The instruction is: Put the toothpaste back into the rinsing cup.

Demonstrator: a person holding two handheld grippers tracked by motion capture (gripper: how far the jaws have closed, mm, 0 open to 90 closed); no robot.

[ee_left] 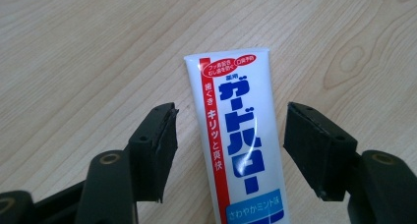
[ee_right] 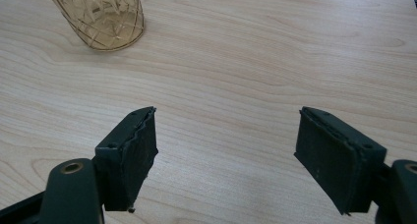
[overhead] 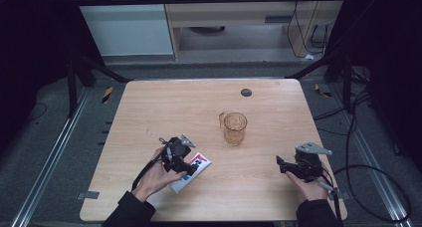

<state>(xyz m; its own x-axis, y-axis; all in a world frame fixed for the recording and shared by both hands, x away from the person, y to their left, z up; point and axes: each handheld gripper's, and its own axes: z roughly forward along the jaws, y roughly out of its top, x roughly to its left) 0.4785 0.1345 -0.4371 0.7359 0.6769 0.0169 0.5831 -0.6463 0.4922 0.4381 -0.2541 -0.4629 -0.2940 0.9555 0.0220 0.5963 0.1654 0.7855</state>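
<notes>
A white toothpaste tube [ee_left: 236, 135] with blue and red print lies flat on the wooden table [overhead: 149, 107]. It also appears at front centre-left in the high view [overhead: 198, 164]. My left gripper [ee_left: 231, 135] is open, its jaws standing on either side of the tube with gaps on both sides. An amber cut-glass mug [overhead: 234, 128] with a handle stands upright mid-table, and its base is at the top left of the right gripper view [ee_right: 101, 17]. My right gripper [ee_right: 226, 150] is open over bare wood at front right [overhead: 282, 165], nothing between its jaws.
A small dark round disc [overhead: 246, 92] sits near the table's far edge. Cables [overhead: 370, 172] trail on the floor to the right. Black frame bars run along the back and sides of the table.
</notes>
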